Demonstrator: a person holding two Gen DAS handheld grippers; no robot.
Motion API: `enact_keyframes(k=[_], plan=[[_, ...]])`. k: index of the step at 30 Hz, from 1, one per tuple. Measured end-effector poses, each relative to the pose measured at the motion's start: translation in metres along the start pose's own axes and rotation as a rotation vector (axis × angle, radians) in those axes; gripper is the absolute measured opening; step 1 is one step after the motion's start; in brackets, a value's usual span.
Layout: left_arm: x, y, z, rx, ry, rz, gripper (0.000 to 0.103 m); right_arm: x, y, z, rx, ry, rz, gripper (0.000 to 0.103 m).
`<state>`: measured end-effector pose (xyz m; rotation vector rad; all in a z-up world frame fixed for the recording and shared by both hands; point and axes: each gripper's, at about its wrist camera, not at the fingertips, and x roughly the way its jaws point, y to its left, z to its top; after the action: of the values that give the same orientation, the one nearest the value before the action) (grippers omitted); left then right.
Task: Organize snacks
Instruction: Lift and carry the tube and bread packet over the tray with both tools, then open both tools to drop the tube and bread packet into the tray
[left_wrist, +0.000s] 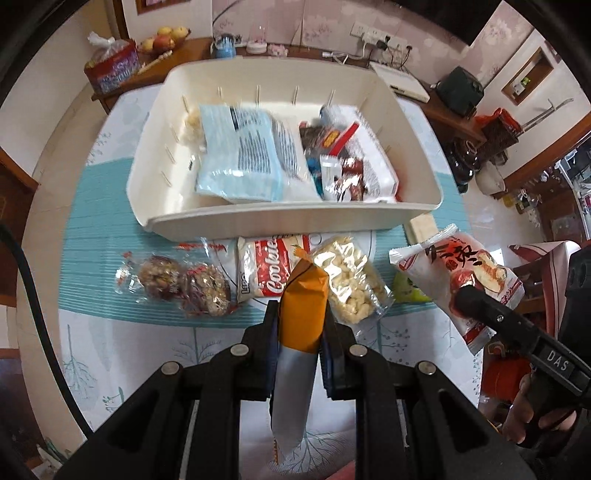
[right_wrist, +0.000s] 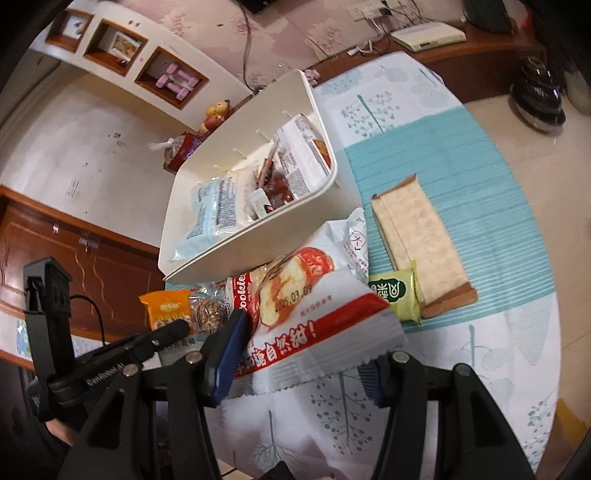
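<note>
My left gripper (left_wrist: 301, 314) is shut on an orange snack packet (left_wrist: 304, 291), held upright above the table's near side. My right gripper (right_wrist: 301, 354) is shut on a puffy red-and-white snack bag (right_wrist: 314, 306), lifted off the table to the right of the orange packet. The left wrist view shows that bag (left_wrist: 458, 280) with one right finger (left_wrist: 480, 302) on it. Behind both stands a white bin (left_wrist: 295, 221) holding a light blue bag (left_wrist: 243, 155) and several small snacks (left_wrist: 343, 166). The left gripper (right_wrist: 173, 330) and its orange packet (right_wrist: 166, 304) also show in the right wrist view.
On the teal-and-white tablecloth (left_wrist: 103, 229), in front of the bin, lie two wrapped nut clusters (left_wrist: 184, 284), a Cookies pack (left_wrist: 266, 273) and a clear bag of white puffs (left_wrist: 351, 280). A green packet (right_wrist: 397, 295) and a flat beige pack (right_wrist: 417, 243) lie to the right. A sideboard with fruit (left_wrist: 162, 42) stands behind.
</note>
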<state>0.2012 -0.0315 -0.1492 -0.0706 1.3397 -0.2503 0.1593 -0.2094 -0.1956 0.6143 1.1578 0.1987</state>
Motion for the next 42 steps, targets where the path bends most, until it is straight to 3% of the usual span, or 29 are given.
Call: enact_keyframes(k=[9,21,29,42], plan=[[-0.041,0.011,0.016,-0.004,-0.135,0.024,0.017,-0.023,0.023,0.010,-0.125,-0.094,-0.033,0.055],[-0.067,0.032,0.062,0.020,-0.248,0.037,0.017,-0.023,0.059,0.042,-0.266,-0.208,-0.113,0.055],[-0.056,0.049,0.091,0.029,-0.265,0.036,0.017,-0.001,0.078,0.060,-0.344,-0.249,-0.208,0.055],[-0.013,0.064,0.120,0.021,-0.220,-0.016,0.020,0.033,0.096,0.064,-0.450,-0.269,-0.350,0.055]])
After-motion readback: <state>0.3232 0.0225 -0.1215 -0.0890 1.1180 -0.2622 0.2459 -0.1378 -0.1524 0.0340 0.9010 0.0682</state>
